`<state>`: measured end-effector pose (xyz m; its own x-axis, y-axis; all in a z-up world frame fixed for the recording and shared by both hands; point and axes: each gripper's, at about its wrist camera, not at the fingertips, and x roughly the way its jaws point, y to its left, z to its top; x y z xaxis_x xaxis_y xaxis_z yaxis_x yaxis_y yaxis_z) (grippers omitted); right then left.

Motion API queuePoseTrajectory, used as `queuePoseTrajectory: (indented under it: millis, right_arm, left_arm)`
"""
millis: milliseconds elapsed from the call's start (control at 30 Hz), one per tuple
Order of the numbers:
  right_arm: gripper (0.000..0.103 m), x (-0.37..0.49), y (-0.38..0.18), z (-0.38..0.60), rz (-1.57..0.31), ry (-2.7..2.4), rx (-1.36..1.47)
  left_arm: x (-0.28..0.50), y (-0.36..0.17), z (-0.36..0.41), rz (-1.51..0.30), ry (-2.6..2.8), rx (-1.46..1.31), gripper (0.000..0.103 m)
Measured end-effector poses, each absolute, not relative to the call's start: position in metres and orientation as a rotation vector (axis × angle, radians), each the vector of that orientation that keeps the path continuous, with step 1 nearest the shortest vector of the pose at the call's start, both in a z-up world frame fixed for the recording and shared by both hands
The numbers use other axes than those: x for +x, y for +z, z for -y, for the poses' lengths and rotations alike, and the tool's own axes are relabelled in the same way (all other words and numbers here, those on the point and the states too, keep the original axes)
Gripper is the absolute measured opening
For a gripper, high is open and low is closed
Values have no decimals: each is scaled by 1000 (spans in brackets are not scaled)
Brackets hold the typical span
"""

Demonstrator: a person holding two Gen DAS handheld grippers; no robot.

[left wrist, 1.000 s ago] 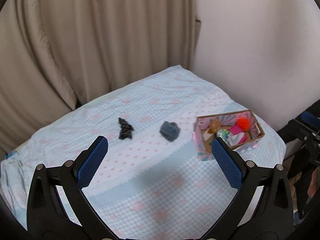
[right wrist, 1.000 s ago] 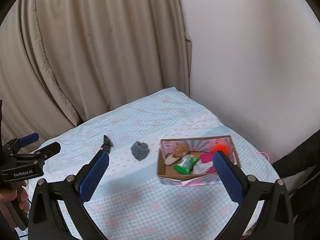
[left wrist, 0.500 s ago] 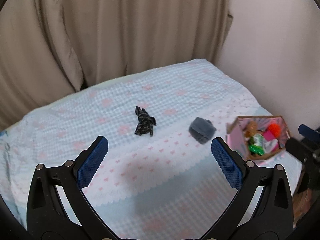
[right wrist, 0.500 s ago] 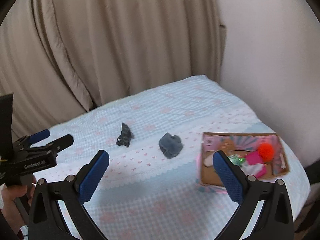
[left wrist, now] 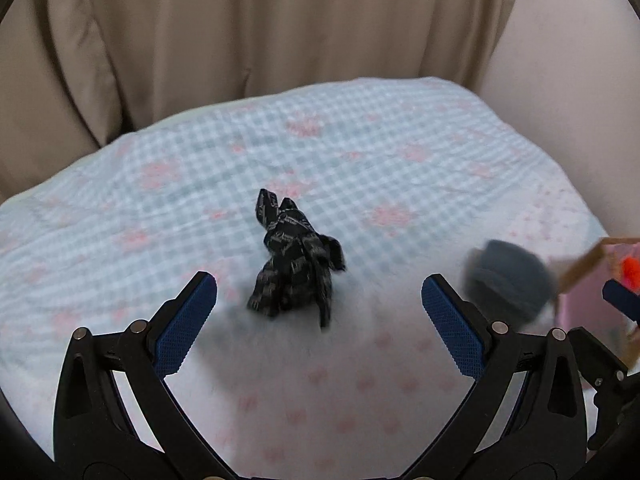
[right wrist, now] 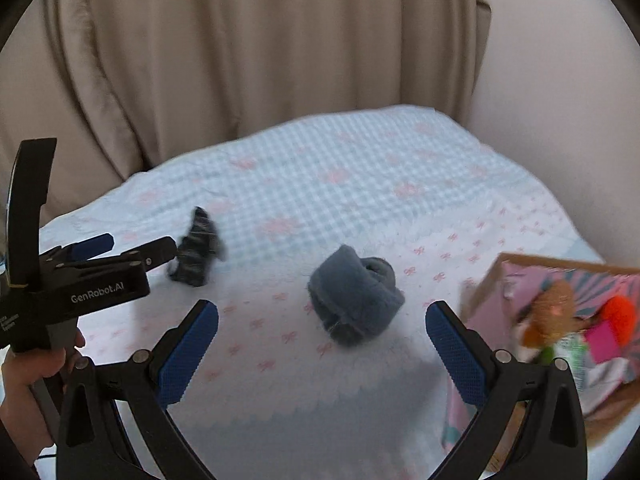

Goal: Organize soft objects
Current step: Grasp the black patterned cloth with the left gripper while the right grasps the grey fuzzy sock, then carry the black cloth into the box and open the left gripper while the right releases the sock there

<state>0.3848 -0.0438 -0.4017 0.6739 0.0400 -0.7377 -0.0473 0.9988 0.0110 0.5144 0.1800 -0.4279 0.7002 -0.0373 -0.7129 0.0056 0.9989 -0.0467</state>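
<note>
A black patterned cloth bundle lies on the blue-and-pink bedspread, just ahead of my open, empty left gripper. A rolled grey-blue sock lies ahead of my open, empty right gripper; it also shows in the left wrist view. The black bundle sits beside the left gripper's fingers in the right wrist view. A pink cardboard box at the right holds a brown plush toy, an orange pom-pom and other soft items.
Beige curtains hang behind the bed, and a pale wall stands at the right. The bedspread drops off at its far and right edges. The box corner shows at the right of the left wrist view.
Both grippers have moved forward and down toward the bed. The black bundle and the grey sock now sit much closer, just ahead of the open fingers.
</note>
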Motion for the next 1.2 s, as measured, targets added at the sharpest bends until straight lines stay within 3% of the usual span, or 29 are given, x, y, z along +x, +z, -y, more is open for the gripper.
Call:
queuePoseTrajectory:
  millis: [267, 300, 367, 467, 567, 667, 833, 1200]
  right_arm:
    - [102, 438, -467, 70, -889, -18, 104]
    - [99, 442, -471, 74, -886, -24, 105]
    - [83, 449, -478, 76, -899, -20, 102]
    - [75, 458, -485, 76, -910, 5, 99]
    - [65, 463, -486, 71, -901, 20, 70]
    - [55, 465, -485, 67, -906, 30, 58]
    - [46, 460, -477, 68, -925, 25, 85]
    - [45, 407, -402, 64, -893, 39, 100]
  left_arm:
    - [575, -479, -186, -821, -14, -81, 93]
    - [577, -481, -187, -822, -15, -87, 90]
    - [586, -490, -187, -833, -11, -106, 88]
    - [596, -502, -188, -864, -6, -130, 77]
    - [596, -502, -190, -853, 16, -109, 48]
    - [595, -498, -196, -862, -6, -135, 40]
    - [578, -478, -195, -852, -18, -103, 39]
    - [493, -385, -171, -804, -44, -77, 38]
